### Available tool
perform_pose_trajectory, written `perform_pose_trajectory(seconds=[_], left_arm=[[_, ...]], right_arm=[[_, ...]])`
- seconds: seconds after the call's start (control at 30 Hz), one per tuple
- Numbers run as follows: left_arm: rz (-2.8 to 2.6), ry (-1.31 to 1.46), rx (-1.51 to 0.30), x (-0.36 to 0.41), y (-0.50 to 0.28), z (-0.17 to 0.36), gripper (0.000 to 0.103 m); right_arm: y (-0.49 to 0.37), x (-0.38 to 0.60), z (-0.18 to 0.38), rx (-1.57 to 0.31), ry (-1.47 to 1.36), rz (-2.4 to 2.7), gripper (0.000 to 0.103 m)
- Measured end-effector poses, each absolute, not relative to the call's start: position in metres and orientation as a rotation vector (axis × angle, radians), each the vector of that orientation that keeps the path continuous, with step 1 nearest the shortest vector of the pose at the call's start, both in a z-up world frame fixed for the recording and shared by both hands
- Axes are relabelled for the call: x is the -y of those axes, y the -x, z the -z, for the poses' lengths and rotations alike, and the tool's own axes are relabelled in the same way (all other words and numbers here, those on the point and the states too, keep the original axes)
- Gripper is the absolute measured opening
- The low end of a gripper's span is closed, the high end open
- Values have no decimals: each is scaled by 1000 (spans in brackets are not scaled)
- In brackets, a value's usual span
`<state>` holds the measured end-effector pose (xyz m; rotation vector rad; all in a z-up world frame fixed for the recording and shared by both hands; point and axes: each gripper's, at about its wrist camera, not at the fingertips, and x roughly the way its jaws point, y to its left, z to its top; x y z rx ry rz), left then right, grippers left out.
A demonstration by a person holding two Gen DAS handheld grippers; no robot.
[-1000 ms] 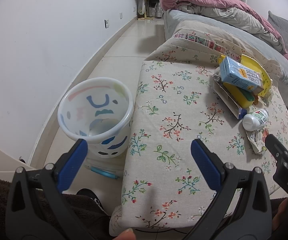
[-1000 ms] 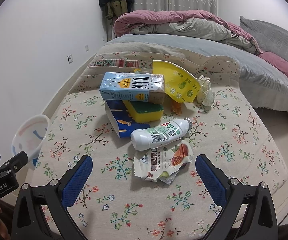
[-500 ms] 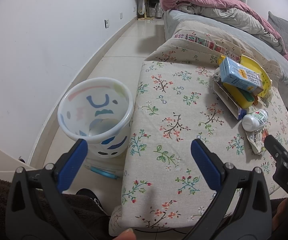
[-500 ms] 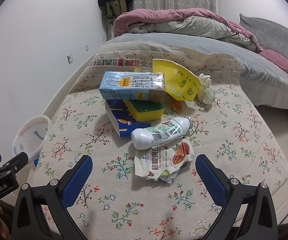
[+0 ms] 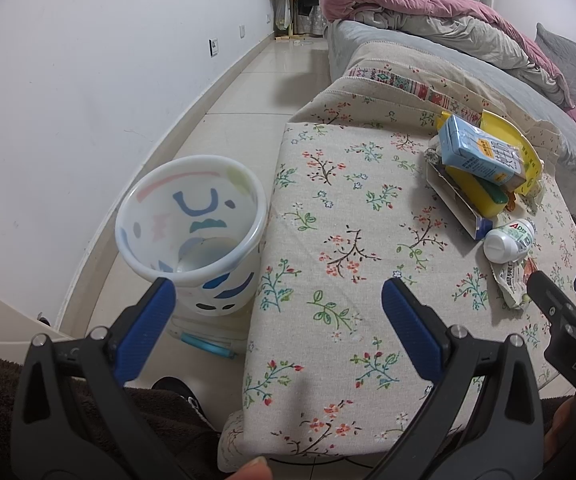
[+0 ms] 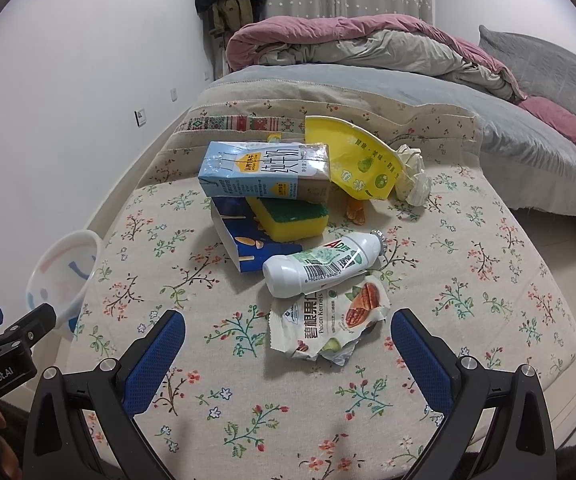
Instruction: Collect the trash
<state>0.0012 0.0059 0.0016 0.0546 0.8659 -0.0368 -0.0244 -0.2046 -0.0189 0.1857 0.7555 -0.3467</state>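
Observation:
Trash lies in a heap on the floral tablecloth [image 6: 192,280]: a pecan snack wrapper [image 6: 327,320], a white yogurt bottle [image 6: 319,266], a light blue milk carton [image 6: 260,174], a yellow-green sponge [image 6: 288,220] on a dark blue box [image 6: 248,252], a yellow pouch [image 6: 355,164] and crumpled tissue [image 6: 413,178]. My right gripper [image 6: 288,344] is open, its jaws wide on either side of the wrapper's near end. My left gripper [image 5: 278,312] is open over the table's left edge. A white patterned bin [image 5: 192,232] stands on the floor to the left.
A white wall [image 5: 88,80] runs close behind the bin. A bed [image 6: 407,80] with a pink and grey duvet lies beyond the table. Tiled floor [image 5: 256,80] stretches between wall and bed. Clothes hang at the far end.
My right gripper has edged forward toward the wrapper and bottle. The left gripper has stayed in place.

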Motion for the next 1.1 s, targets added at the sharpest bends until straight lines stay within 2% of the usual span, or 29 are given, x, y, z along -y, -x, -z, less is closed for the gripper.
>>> perform_pose_trajectory(seconds=[1.1], left_arm=[[38, -52, -867, -5, -1, -2, 102]], right_arm=[[24, 206, 17, -751, -193, 346, 103]])
